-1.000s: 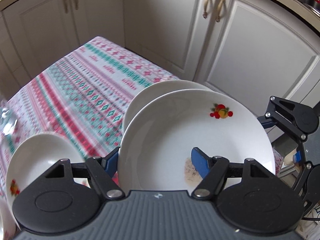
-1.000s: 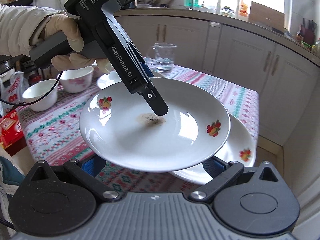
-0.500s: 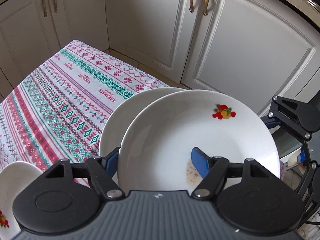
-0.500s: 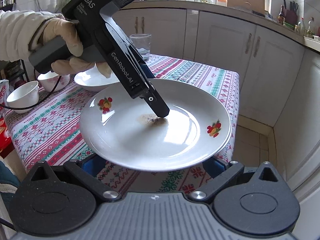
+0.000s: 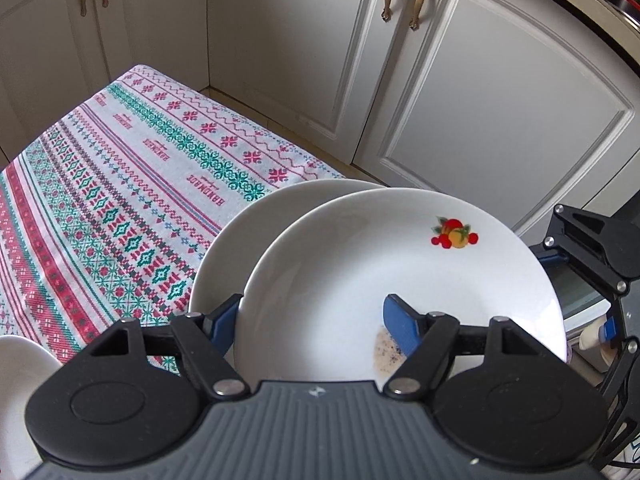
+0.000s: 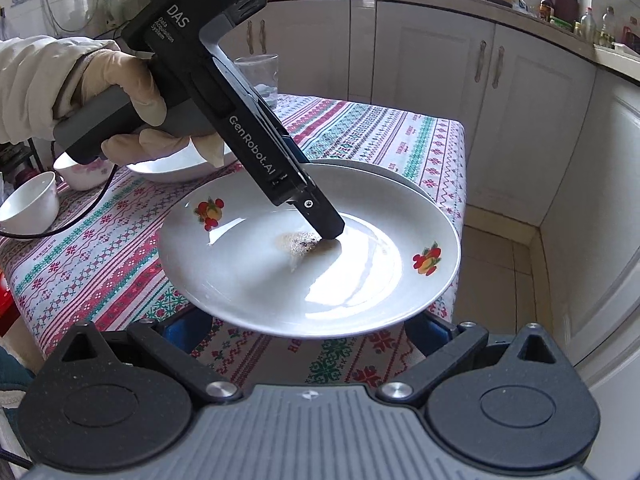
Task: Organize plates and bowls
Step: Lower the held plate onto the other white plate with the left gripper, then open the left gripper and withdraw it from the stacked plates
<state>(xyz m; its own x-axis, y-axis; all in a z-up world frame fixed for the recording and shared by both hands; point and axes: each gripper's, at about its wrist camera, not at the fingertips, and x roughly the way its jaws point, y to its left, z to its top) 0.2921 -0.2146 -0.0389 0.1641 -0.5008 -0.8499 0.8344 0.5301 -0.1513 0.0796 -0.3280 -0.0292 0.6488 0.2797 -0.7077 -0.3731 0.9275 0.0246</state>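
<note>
A white plate with fruit prints and a brown stain [image 5: 360, 272] is gripped at its rim by my left gripper [image 5: 312, 320], one finger above and one below it. It also shows in the right wrist view [image 6: 260, 280], held above the table over a second white plate [image 5: 240, 240] that lies near the table's corner [image 6: 384, 172]. My right gripper [image 6: 308, 332] is open below the held plate's near edge, its blue fingers [image 6: 188, 328] apart and not touching it.
The patterned tablecloth [image 5: 120, 184] covers the table. A wide bowl [image 6: 176, 168], two small bowls [image 6: 28, 204] and a glass [image 6: 260, 76] stand farther back. White cabinets [image 5: 480, 92] close in beyond the table's corner. Another white dish [image 5: 16, 380] sits at left.
The left gripper has carried the stained plate further over the second plate near the table corner and lowered it a little. The right gripper stays open beneath it.
</note>
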